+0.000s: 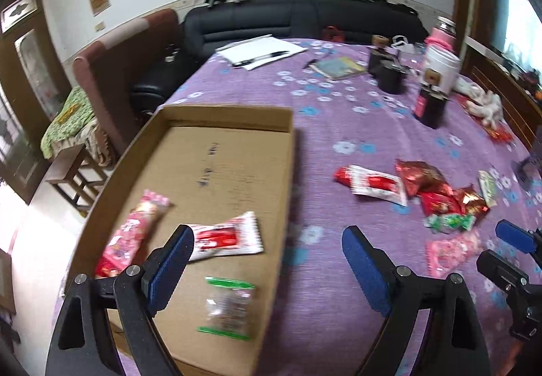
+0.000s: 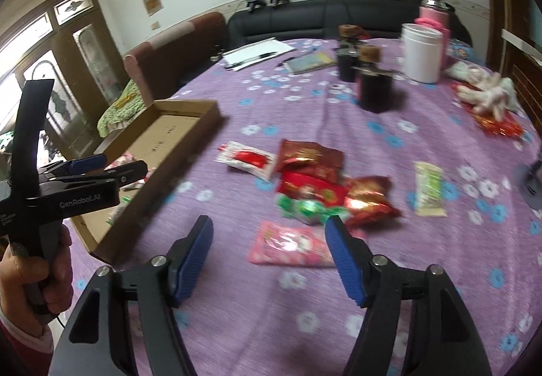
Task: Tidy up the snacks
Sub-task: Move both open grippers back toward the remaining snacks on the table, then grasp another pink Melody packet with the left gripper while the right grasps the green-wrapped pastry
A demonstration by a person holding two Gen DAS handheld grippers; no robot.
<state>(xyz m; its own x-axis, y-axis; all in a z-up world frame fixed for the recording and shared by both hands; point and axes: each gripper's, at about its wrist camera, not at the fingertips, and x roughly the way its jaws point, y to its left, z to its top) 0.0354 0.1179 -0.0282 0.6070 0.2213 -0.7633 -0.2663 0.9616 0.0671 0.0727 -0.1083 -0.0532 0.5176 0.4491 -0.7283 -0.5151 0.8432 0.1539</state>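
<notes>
A shallow cardboard tray [image 1: 291, 125] [image 2: 189, 105] lies on the purple flowered tablecloth. In it lie a pink packet [image 1: 130, 235], a red-and-white packet [image 1: 227, 235] and a clear packet with green ends [image 1: 228, 306]. My left gripper [image 1: 267, 252] hangs open over the tray's right wall, holding nothing. To the right a heap of loose snacks: a red-and-white packet [image 2: 245, 159], red foil bags [image 2: 310, 157], a green candy pack [image 2: 306, 208], a pink packet [image 2: 291, 244], a pale green bar [image 2: 428, 188]. My right gripper [image 2: 269, 242] is open above the pink packet, empty.
At the table's far side stand two dark jars [image 2: 374, 86], a white canister [image 2: 421, 52], a pink flask [image 2: 433, 17], papers with a pen [image 2: 257, 52] and a booklet [image 2: 308, 62]. A black sofa [image 2: 321, 18] lies beyond. A hand [image 2: 34, 271] holds the left gripper's handle.
</notes>
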